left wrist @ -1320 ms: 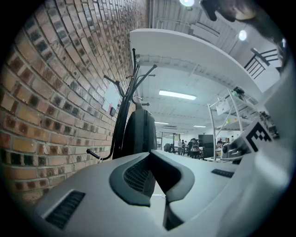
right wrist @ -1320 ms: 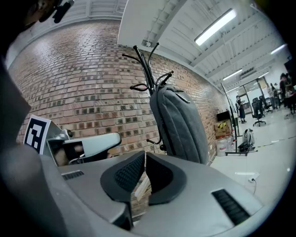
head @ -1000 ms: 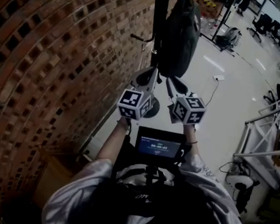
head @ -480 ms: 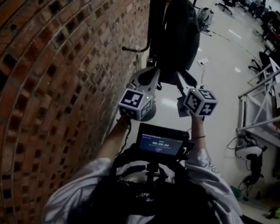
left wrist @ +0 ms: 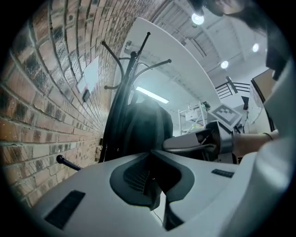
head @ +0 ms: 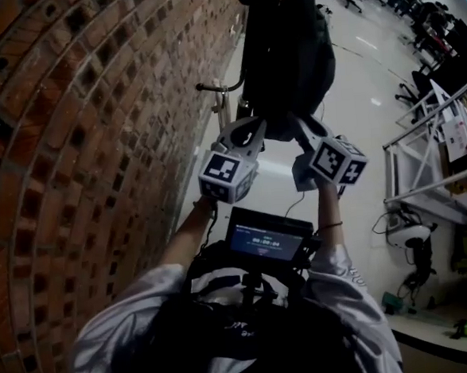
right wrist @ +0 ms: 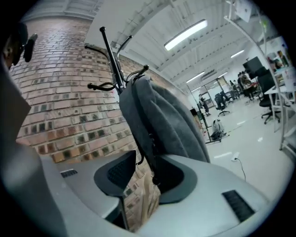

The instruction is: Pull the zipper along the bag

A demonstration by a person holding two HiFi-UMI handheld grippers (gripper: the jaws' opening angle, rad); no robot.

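A dark grey backpack (head: 288,50) hangs on a black coat stand (head: 252,13) by the brick wall. My left gripper (head: 253,129) is at the bag's lower left edge. In the left gripper view its jaws (left wrist: 150,155) meet at the tips just in front of the bag (left wrist: 143,127); whether fabric is pinched is hidden. My right gripper (head: 303,129) is at the bag's lower right and stands open. In the right gripper view the bag's zipper line (right wrist: 147,139) and a small dark pull (right wrist: 155,178) lie between the spread jaws (right wrist: 144,162), untouched by the pads.
The brick wall (head: 77,113) runs close along the left. A small screen (head: 267,239) is mounted on the person's chest. White frames, desks and office chairs (head: 438,40) stand to the right on a pale floor (head: 355,93). The coat stand's hooks (right wrist: 111,55) stick out above the bag.
The head view has swung, so the bag now sits higher and more central. Both grippers stay at the bag's bottom; the right one has shifted slightly up and right.
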